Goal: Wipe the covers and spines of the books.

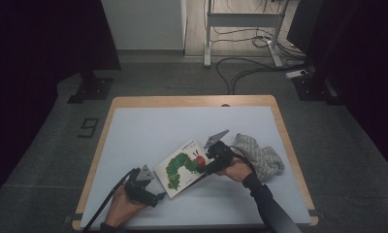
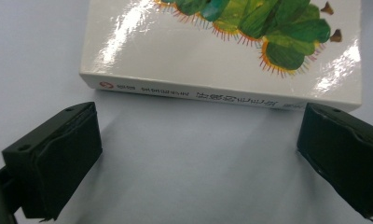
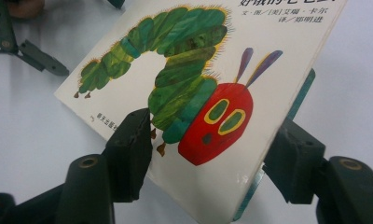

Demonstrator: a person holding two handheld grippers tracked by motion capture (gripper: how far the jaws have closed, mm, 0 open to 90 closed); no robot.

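High view shows the right gripper [image 1: 205, 168] half closed astride the picture book's [image 1: 182, 167] right corner, cover lifting, near mid-table; left gripper [image 1: 158, 196] open beside its spine; next, turning the cover.

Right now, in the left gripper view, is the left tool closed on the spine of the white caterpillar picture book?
No: the left tool stands open, the white caterpillar picture book beyond its black jaws.
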